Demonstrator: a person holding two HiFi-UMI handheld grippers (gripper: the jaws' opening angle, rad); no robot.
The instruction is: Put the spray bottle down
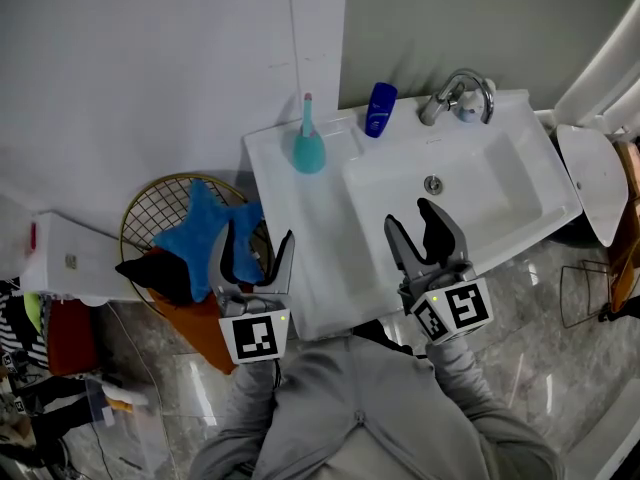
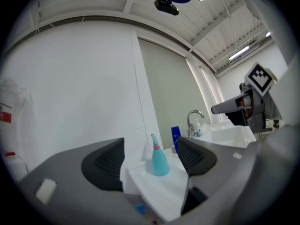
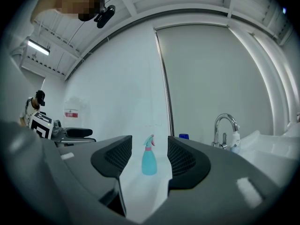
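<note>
The teal spray bottle (image 1: 308, 144) with a pink collar stands upright on the back left ledge of the white sink (image 1: 300, 258). It shows far off between the jaws in the left gripper view (image 2: 159, 160) and the right gripper view (image 3: 149, 159). My left gripper (image 1: 252, 252) hangs open at the sink's left edge, over the basket, holding nothing. My right gripper (image 1: 425, 230) is open above the front of the basin, also empty. Both stand well short of the bottle.
A blue bottle (image 1: 380, 108) and a chrome tap (image 1: 458, 94) stand at the sink's back. A wire basket (image 1: 160, 203) with a blue star-shaped cloth (image 1: 205, 236) sits left of the sink. A white bin lid (image 1: 592, 180) is at the right.
</note>
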